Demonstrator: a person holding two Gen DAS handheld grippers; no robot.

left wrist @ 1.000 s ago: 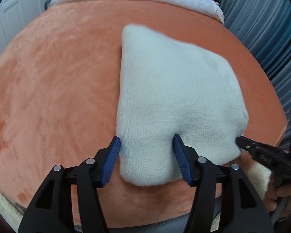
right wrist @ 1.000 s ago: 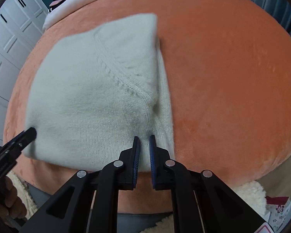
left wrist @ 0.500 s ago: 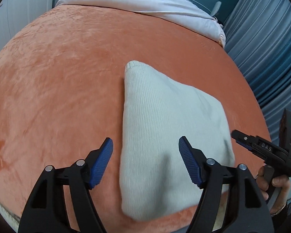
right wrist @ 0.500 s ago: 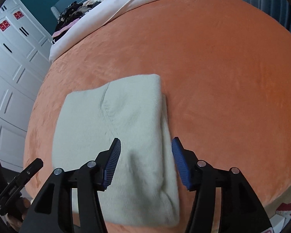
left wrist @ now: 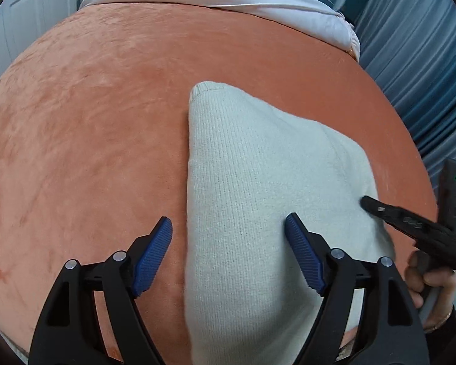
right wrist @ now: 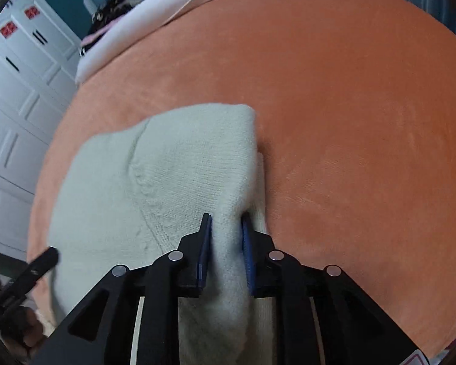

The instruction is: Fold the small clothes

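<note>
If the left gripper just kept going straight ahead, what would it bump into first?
Probably the cream sweater. The open left gripper straddles its left edge, one fingertip over the sweater, the other over the orange blanket. Its height above them is unclear.

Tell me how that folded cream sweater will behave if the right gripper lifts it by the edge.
The sweater is soft knit, bunched between the right gripper pads, so it will likely sag and droop. Its folded layers look loose; they may fall open. The fuzzy surface probably won't slip.
</note>
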